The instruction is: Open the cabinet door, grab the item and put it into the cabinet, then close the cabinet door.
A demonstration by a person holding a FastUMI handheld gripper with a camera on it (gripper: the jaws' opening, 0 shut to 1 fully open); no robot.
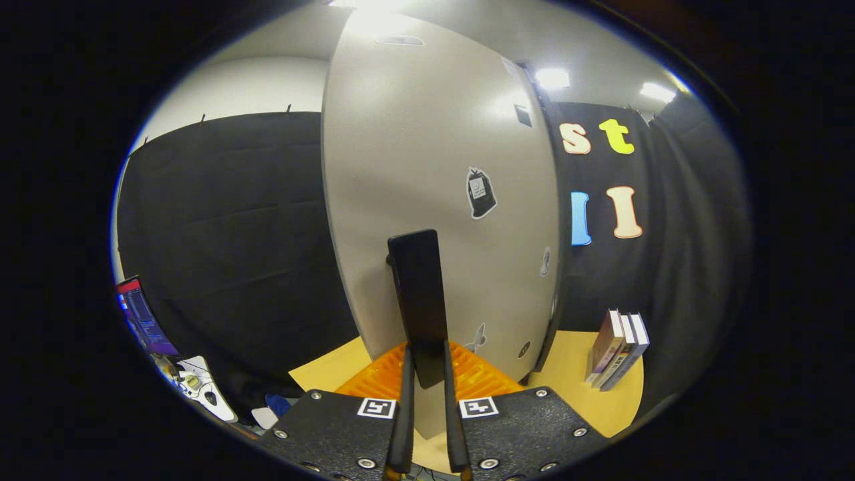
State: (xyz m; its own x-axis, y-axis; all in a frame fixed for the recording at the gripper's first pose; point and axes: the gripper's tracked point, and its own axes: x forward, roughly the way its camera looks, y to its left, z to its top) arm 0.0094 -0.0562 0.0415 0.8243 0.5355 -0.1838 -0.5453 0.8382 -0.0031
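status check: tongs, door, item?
Tongs shut on the black door handle. Cabinet door in front, whether it's ajar unclear. Books upright on the table right of the cabinet, untouched. Nothing blocking.

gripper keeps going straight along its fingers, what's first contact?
The gripper is already closed on the black handle; straight on, it likely meets the pale cabinet door just behind, though depth is unclear.
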